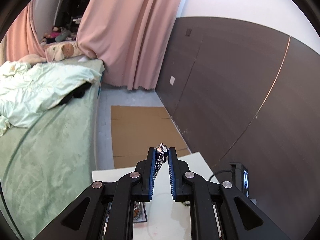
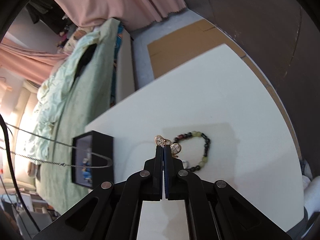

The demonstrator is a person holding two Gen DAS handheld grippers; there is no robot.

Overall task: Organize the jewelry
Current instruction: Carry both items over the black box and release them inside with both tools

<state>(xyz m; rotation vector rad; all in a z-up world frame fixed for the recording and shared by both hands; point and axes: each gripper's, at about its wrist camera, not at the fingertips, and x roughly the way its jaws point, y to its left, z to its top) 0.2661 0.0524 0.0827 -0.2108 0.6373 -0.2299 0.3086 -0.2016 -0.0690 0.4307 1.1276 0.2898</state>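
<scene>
While the beaded bracelet (image 2: 195, 152) lies loose on the white worktop (image 2: 240, 104), well right of the black box (image 2: 94, 158), the sorting looks only begun. The left gripper (image 1: 162, 154) pinches a silver chain (image 1: 160, 160); the right gripper (image 2: 164, 150), clamped on a gold filigree earring (image 2: 168, 143), hovers just left of the bracelet.

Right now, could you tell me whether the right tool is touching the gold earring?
Touching. The right wrist view shows the right tool shut on the gold earring, its hook pinched between the fingertips while the filigree pieces stick out above the beaded bracelet.
</scene>
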